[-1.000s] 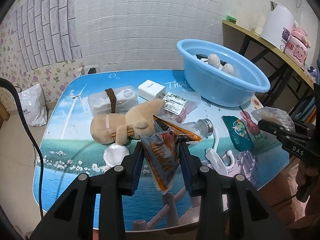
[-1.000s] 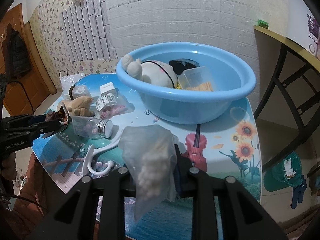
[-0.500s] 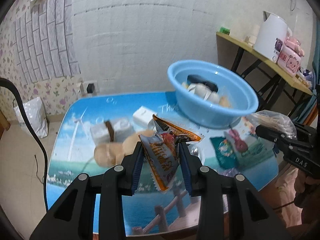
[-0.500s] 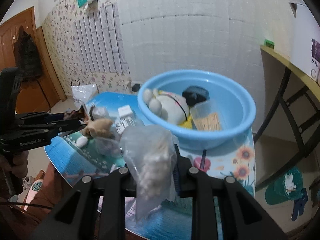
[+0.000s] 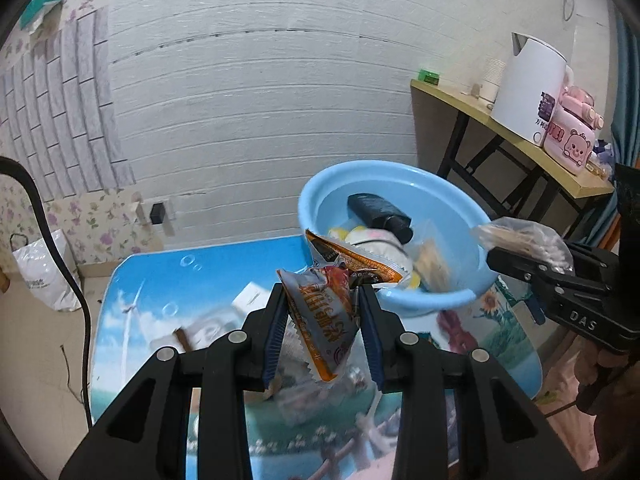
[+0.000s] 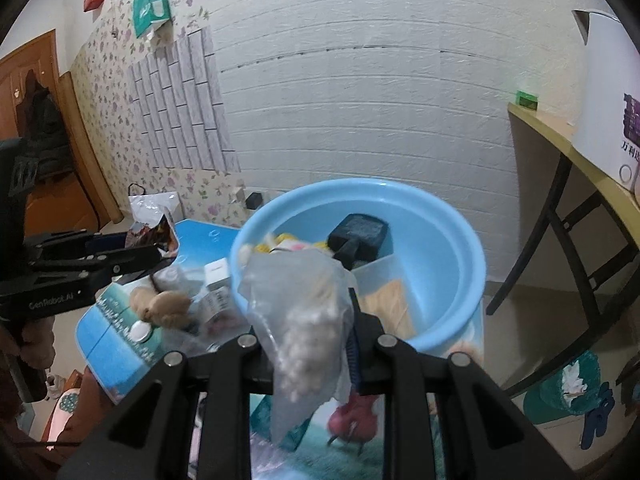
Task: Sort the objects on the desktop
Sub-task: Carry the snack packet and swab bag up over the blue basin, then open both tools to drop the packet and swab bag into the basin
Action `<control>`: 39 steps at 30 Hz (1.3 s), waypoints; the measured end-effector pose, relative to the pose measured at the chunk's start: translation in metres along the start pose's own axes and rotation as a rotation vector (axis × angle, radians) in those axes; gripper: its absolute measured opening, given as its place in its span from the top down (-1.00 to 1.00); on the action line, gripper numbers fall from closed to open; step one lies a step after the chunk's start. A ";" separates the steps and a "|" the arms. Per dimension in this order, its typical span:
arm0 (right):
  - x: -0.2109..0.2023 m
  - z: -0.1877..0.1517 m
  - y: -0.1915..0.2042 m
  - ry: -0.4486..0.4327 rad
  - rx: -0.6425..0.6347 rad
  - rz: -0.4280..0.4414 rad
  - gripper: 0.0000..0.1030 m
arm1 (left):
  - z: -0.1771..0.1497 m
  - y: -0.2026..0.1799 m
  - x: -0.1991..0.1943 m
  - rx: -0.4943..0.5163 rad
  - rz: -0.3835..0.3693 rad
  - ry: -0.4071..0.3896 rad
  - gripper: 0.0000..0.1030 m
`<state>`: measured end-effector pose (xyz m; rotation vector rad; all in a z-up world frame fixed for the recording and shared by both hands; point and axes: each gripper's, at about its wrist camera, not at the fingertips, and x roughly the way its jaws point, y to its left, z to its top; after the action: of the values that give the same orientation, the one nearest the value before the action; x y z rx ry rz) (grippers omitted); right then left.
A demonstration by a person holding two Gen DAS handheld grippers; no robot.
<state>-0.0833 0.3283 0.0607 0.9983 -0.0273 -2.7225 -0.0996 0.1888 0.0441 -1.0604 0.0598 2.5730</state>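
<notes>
I have the left hand-held gripper (image 5: 322, 326) clamped on a bunch of snack packets (image 5: 324, 320), a grey-and-orange one pinched between the blue pads with a darker orange-edged one fanning out behind it. The packets hang clear of the surface (image 5: 160, 280), on the near side of the blue basin (image 5: 436, 300) and just short of its rim.

My right hand-held gripper (image 6: 310, 344) is closed on a clear plastic bag of cotton swabs (image 6: 308, 320); the bag stands up between the fingers and its top reaches the level of the basin's near rim. From the left camera the same bag sits at the basin's right edge, above the rim.

The basin rests at the far end of the surface, close to the white brick-pattern wall. Inside it I see a black bottle (image 6: 360, 236) toward the back, a clear box (image 6: 384, 288) to the right, and a pale plush item with yellow bits to the left.

Left of the basin on the surface lie a tan plush toy (image 6: 160, 304) and a small white box (image 6: 218, 274), the box nearly against the basin's wall. Other things there are too blurred to name.
</notes>
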 end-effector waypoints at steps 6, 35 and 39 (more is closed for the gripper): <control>0.018 0.012 -0.015 0.012 0.006 -0.019 0.55 | 0.026 -0.015 0.027 0.044 -0.041 0.004 0.34; 0.072 0.025 -0.046 0.045 0.081 -0.058 0.31 | 0.057 -0.009 0.068 0.053 -0.061 0.001 -0.70; 0.062 0.027 -0.044 0.007 0.075 -0.075 -0.42 | 0.050 0.001 0.058 0.043 -0.037 -0.004 -0.70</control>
<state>-0.1563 0.3553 0.0378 1.0495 -0.0937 -2.8051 -0.1720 0.2144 0.0398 -1.0312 0.0925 2.5291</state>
